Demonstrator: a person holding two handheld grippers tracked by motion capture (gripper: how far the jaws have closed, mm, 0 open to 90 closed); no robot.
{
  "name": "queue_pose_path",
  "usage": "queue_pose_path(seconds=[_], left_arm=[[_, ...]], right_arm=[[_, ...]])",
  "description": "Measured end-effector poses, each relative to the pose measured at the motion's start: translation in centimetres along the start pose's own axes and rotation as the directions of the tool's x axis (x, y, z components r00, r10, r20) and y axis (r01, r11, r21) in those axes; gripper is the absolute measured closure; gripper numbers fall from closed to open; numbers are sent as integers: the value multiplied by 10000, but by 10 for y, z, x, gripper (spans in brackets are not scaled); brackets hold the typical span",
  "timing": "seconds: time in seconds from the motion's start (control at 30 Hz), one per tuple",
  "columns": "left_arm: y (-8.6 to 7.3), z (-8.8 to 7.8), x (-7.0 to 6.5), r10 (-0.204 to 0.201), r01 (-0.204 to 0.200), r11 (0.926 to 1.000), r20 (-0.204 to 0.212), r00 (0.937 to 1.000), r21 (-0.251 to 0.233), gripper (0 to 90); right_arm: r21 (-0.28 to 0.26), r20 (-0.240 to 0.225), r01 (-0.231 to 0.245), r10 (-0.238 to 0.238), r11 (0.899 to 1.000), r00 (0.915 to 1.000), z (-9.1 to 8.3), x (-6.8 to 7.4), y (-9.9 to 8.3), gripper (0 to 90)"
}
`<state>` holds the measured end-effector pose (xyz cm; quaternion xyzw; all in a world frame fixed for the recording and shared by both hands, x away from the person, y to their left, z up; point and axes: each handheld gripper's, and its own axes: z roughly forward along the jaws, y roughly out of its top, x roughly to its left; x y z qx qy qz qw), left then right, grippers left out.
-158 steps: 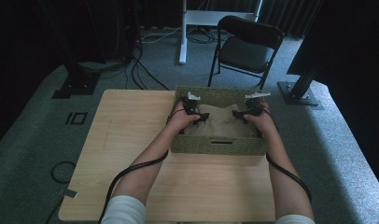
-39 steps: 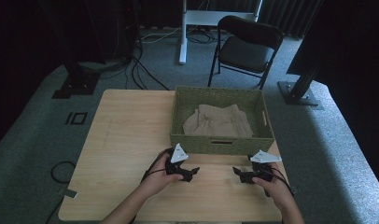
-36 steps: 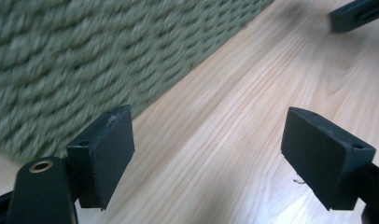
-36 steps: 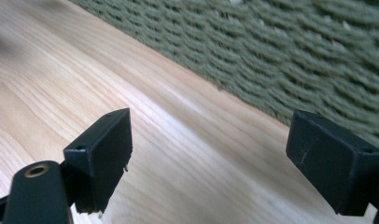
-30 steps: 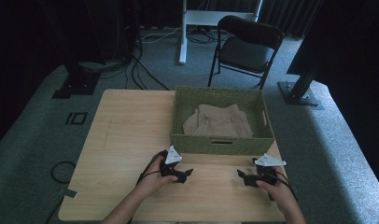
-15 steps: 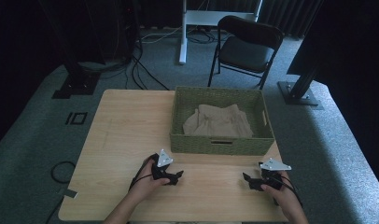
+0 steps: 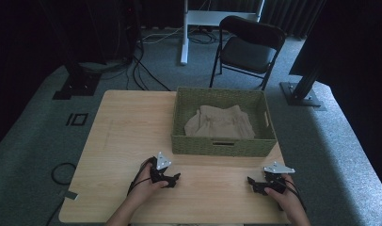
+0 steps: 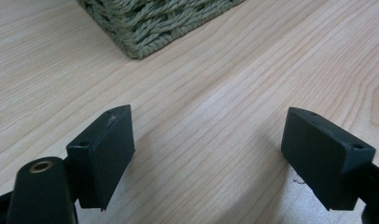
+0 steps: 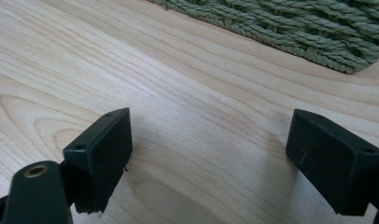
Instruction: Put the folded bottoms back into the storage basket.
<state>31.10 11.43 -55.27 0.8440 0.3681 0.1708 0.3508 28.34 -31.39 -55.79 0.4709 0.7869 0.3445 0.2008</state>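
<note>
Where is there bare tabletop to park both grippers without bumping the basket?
The widest free patch is the table left of the woven basket, out to the left edge. A narrower bare strip runs along the near edge between the left gripper and right gripper. The table's far right is crowded: the basket reaches almost to that edge.
</note>
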Motion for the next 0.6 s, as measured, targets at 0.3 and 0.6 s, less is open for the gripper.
queue_pose_path(seconds=[0.3,0.6], left_arm=[[1,1,4,-874,879,9961,-737,9934,38,160],[3,4,4,-1203,1213,9926,-1075,9869,32,142]], right_arm=[[10,74,-70,70,10000,9999,2,0,1,124],[5,79,-72,72,10000,9999,2,0,1,124]])
